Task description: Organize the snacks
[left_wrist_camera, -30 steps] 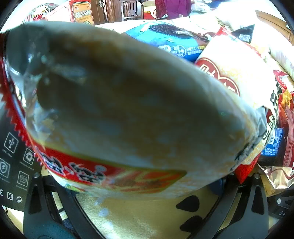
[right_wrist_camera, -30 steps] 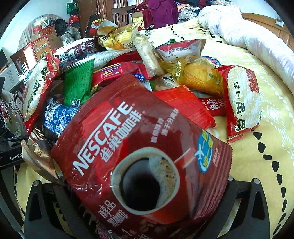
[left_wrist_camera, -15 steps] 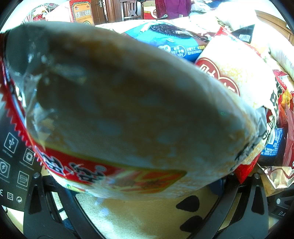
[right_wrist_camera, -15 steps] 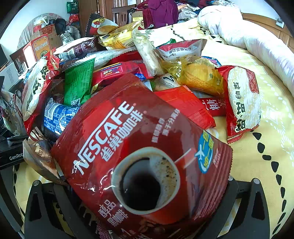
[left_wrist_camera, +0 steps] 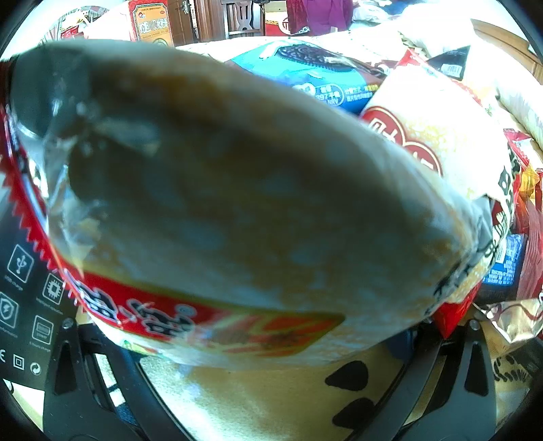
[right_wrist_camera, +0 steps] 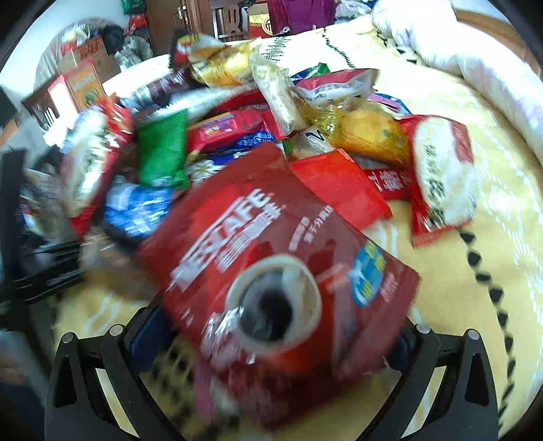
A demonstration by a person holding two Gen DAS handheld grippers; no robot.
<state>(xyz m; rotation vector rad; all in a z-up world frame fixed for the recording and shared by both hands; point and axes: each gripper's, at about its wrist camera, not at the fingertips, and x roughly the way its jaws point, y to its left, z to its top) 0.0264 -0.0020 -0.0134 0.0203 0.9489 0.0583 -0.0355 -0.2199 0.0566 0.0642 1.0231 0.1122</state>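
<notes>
The left gripper [left_wrist_camera: 271,390] jaws clench a clear, red-trimmed rice-cracker packet [left_wrist_camera: 237,203], long axis running lower-left to upper-right, while the right gripper [right_wrist_camera: 271,383] jaws grasp a dark red Nescafé coffee bag [right_wrist_camera: 281,271], tilted above the yellow bedspread [right_wrist_camera: 475,305].

Sunlit yellow bedspread [right_wrist_camera: 475,163], white duvet [right_wrist_camera: 451,44], wooden chair [right_wrist_camera: 227,17], cardboard boxes [right_wrist_camera: 85,81] behind.

A yellow bedspread [right_wrist_camera: 475,190] carries everything; a snack pile [right_wrist_camera: 258,135] sprawls toward eleven o'clock; a white duvet [right_wrist_camera: 458,51] lies at one o'clock.
</notes>
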